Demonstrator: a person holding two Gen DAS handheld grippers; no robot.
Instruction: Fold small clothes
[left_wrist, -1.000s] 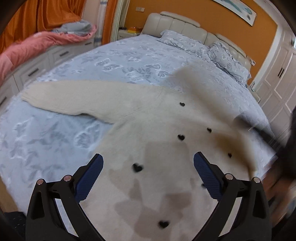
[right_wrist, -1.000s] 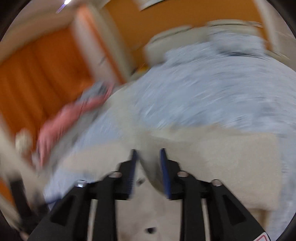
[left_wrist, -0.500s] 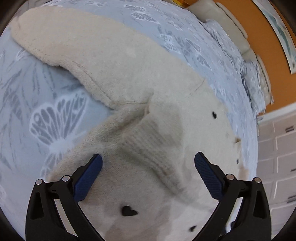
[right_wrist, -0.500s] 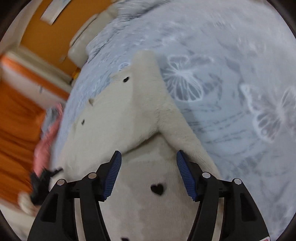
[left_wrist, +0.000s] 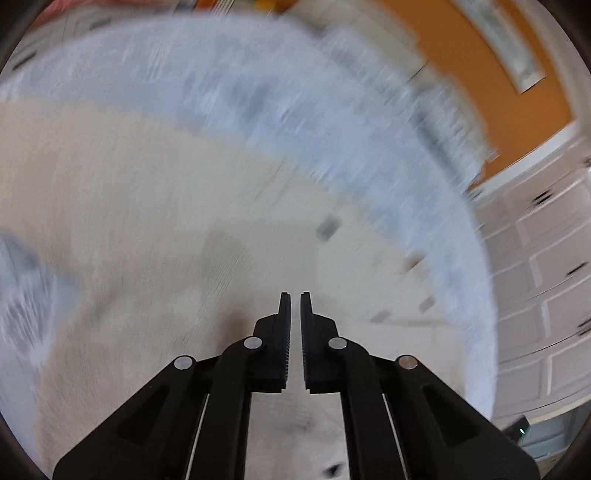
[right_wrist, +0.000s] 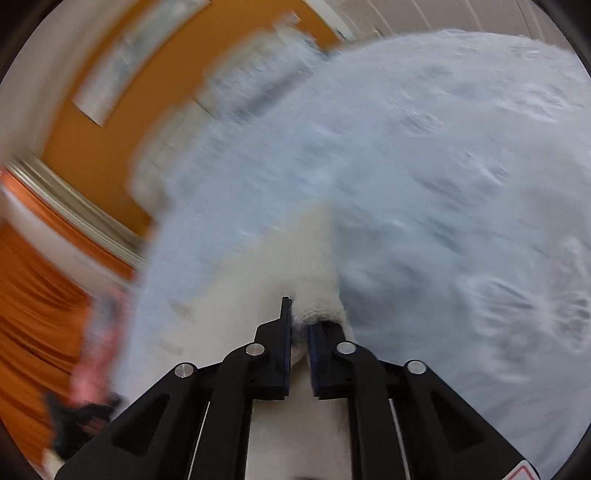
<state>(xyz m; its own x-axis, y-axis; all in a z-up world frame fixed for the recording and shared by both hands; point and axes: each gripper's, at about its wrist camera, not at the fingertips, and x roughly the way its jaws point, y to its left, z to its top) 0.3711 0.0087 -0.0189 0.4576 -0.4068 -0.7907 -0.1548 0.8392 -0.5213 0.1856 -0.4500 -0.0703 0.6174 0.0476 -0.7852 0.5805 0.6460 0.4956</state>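
A cream knitted sweater (left_wrist: 155, 206) with small black heart marks lies spread on the pale blue bedspread (left_wrist: 229, 88). Both views are blurred by motion. My left gripper (left_wrist: 295, 306) is over the sweater's body with its jaws nearly together; I cannot make out cloth between them. In the right wrist view the sweater (right_wrist: 280, 258) runs up from the bottom, and my right gripper (right_wrist: 299, 317) is shut on a fold of it, cream cloth bunched between the fingers.
The bed's headboard and pillows (left_wrist: 406, 66) are at the back by the orange wall (left_wrist: 480, 74). White cabinet doors (left_wrist: 546, 266) stand on the right. Orange curtains (right_wrist: 33, 288) and pink bedding (right_wrist: 96, 350) are at the left in the right wrist view.
Both grippers have gone from wide open to closed. The right one has taken hold of the sweater. Both cameras are swinging, so the views are now blurred.
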